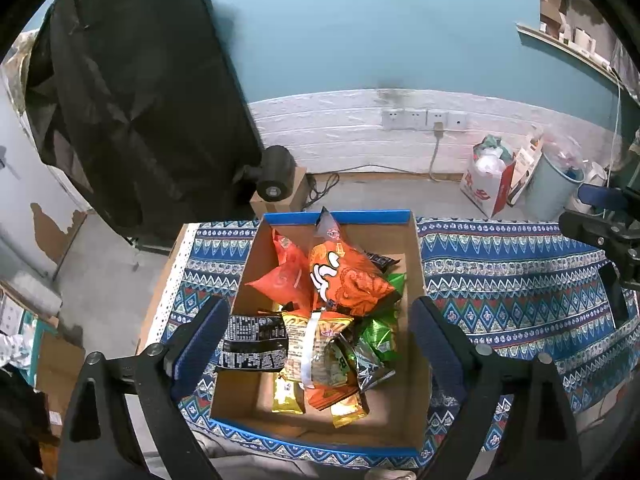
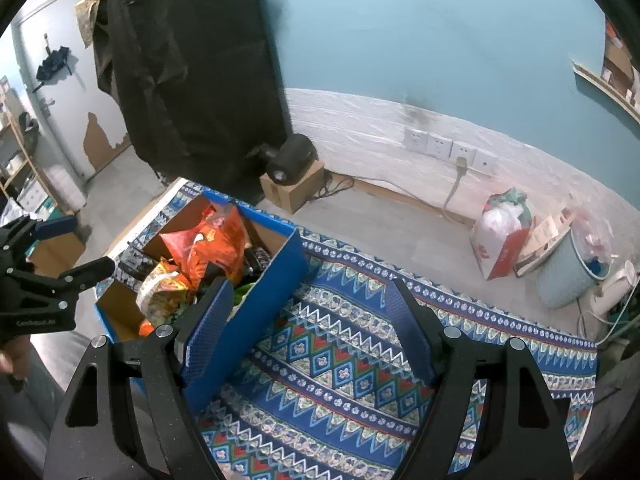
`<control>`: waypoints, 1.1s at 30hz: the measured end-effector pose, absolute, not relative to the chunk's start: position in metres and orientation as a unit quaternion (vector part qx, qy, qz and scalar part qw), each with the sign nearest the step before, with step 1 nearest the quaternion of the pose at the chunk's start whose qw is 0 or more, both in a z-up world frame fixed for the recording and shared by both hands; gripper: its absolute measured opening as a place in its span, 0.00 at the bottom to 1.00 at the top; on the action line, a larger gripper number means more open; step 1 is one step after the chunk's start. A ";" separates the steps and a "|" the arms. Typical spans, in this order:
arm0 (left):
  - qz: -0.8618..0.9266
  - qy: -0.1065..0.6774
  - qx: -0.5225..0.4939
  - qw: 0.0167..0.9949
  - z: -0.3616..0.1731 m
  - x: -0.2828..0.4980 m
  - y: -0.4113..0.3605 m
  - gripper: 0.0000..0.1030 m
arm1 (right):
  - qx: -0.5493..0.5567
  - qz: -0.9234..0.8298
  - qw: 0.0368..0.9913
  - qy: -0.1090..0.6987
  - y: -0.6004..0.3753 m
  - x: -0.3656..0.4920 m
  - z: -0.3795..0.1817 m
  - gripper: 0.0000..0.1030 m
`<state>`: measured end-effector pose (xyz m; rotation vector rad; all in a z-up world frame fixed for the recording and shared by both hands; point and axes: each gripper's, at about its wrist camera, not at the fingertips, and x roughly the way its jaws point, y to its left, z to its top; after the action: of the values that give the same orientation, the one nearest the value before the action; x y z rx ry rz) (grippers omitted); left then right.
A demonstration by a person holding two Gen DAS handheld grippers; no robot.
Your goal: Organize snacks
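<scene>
An open cardboard box (image 1: 416, 264) with blue outer walls stands on a patterned blue tablecloth (image 1: 500, 280). It holds several snack packets in a heap: a large orange bag (image 1: 348, 280), a black packet (image 1: 252, 342), green packets (image 1: 378, 332) and a gold packet (image 1: 286, 396). My left gripper (image 1: 320, 340) hovers open above the box, its fingers spread about as wide as the box, with nothing pinched. My right gripper (image 2: 310, 328) is open over the bare tablecloth (image 2: 340, 360), just right of the box (image 2: 260, 304). Each gripper shows in the other's view: the right gripper (image 1: 600, 240) and the left gripper (image 2: 90, 244).
A large black fabric panel (image 1: 132, 100) hangs behind the table at the left. On the floor beyond are a small carton with a black lamp head (image 1: 276, 176), a red and white bag (image 1: 488, 188) and a pale blue bin (image 1: 548, 188). The table's left edge runs close to the box.
</scene>
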<state>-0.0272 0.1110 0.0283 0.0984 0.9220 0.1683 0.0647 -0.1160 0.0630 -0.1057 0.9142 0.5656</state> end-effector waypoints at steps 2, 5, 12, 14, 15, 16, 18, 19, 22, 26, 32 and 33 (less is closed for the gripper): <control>0.083 0.444 0.048 0.891 0.028 -0.027 0.111 0.92 | -0.052 0.271 0.856 0.437 -0.115 0.064 0.063 0.75; 0.081 0.444 0.048 0.891 0.029 -0.028 0.110 0.92 | -0.053 0.269 0.856 0.438 -0.113 0.064 0.063 0.75; 0.086 0.439 0.049 0.893 0.030 -0.029 0.110 0.97 | -0.054 0.270 0.855 0.438 -0.111 0.065 0.063 0.75; 0.089 0.441 0.048 0.892 0.030 -0.028 0.111 0.97 | -0.055 0.271 0.855 0.439 -0.110 0.064 0.062 0.75; 0.090 0.442 0.048 0.891 0.030 -0.028 0.111 0.97 | -0.056 0.271 0.855 0.439 -0.110 0.064 0.061 0.75; 0.092 0.444 0.048 0.890 0.029 -0.027 0.112 0.97 | -0.055 0.271 0.855 0.439 -0.110 0.065 0.062 0.75; 0.095 0.447 0.049 0.888 0.028 -0.027 0.113 0.97 | -0.054 0.269 0.855 0.439 -0.110 0.064 0.062 0.75; 0.094 0.448 0.048 0.888 0.028 -0.027 0.113 0.97 | -0.054 0.270 0.855 0.439 -0.110 0.064 0.062 0.75; 0.097 0.447 0.049 0.888 0.029 -0.027 0.113 0.97 | -0.055 0.270 0.856 0.438 -0.110 0.064 0.062 0.75; 0.100 0.448 0.051 0.887 0.028 -0.027 0.113 0.97 | -0.055 0.271 0.855 0.439 -0.109 0.064 0.061 0.75; 0.098 0.450 0.047 0.886 0.027 -0.027 0.114 0.97 | -0.059 0.273 0.853 0.441 -0.107 0.062 0.061 0.75; 0.098 0.450 0.047 0.886 0.027 -0.027 0.114 0.97 | -0.060 0.273 0.853 0.440 -0.107 0.062 0.061 0.75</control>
<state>-0.0271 0.1141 0.0272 0.0978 0.9356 0.2043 0.0620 -0.1073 0.0608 -0.1255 0.9267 0.5735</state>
